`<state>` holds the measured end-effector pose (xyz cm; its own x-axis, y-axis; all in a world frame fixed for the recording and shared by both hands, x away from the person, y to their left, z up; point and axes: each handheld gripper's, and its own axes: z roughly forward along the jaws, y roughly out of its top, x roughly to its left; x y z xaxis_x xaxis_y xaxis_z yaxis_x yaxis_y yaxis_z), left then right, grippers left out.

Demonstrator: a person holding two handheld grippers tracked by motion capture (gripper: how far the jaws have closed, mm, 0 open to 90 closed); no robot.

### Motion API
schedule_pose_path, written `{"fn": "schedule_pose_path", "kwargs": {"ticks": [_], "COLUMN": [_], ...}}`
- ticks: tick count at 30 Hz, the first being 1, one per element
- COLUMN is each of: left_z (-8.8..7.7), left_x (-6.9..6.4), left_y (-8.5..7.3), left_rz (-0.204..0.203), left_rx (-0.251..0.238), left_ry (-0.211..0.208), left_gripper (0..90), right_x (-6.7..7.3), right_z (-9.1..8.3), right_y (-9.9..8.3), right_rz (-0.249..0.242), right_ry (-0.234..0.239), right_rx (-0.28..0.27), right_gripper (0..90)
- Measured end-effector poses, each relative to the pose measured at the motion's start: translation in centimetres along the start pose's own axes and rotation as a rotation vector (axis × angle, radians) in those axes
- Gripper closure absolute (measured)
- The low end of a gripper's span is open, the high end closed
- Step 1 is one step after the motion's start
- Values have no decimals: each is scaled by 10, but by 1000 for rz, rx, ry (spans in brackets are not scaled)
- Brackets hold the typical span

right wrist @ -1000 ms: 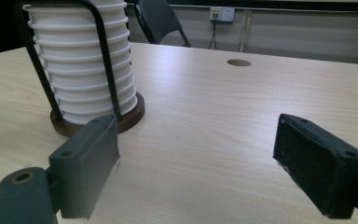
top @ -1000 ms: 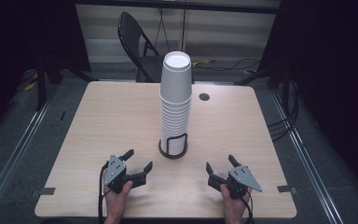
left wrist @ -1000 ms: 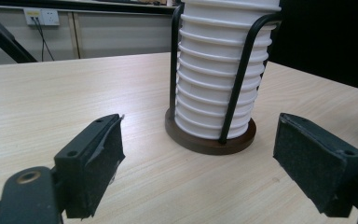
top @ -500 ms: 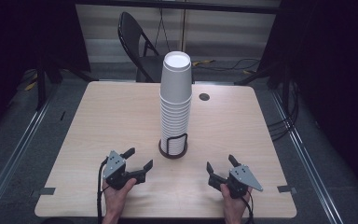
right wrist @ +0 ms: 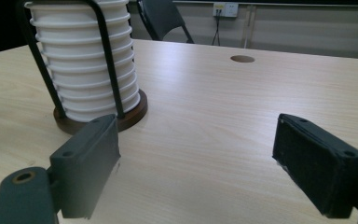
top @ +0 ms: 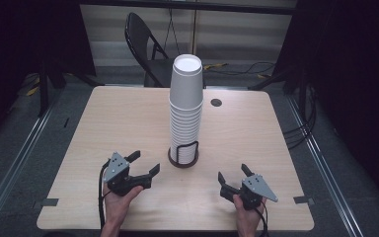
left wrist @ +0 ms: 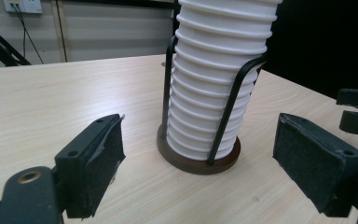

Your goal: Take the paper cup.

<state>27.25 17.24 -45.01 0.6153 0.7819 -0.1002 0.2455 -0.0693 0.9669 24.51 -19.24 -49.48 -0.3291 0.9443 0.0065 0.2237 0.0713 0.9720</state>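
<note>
A tall cup stack (top: 186,106) stands upside down in a wire holder (top: 183,157) near the table's (top: 276,148) middle. The left gripper (top: 144,166) and right gripper (top: 233,176) rest near the front edge either side of it, jaws apart, holding nothing. Both gripper views cut off the stack's top. The holder's base hides the lowest cup's rim.

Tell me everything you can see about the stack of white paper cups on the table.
The stack of white paper cups is tall and upright, the cups nested upside down so their rolled rims form ridges up the side and a flat cup bottom faces up on top. Its lower part sits inside a black wire holder on a round dark wooden base, near the middle of the light wooden table. Neither gripper touches it.
</note>
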Motion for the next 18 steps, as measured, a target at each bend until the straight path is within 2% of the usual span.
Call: {"fn": "schedule_pose_path", "kwargs": {"ticks": [3,11,14,16,18], "left_z": [0,-1,0,1,2], "left_x": [-1,-5,-8,-9,-9], "left_y": [7,25,39,46,52], "left_rz": [14,38,84,86,91], "left_rx": [-11,-52,-65,-69,-74], "left_ry": [-24,-48,-68,-66,-87], "left_gripper": [159,162,161,161,161], "right_x": [0,0,0,0,1], "right_z": [0,0,0,0,0], "right_y": [0,0,0,0,0], "right_rz": [-7,-2,-5,0,-16], "right_ry": [4,7,7,7,5], "right_rx": [4,-1,-1,1,-3], "right_gripper": [139,138,139,140,140]}}
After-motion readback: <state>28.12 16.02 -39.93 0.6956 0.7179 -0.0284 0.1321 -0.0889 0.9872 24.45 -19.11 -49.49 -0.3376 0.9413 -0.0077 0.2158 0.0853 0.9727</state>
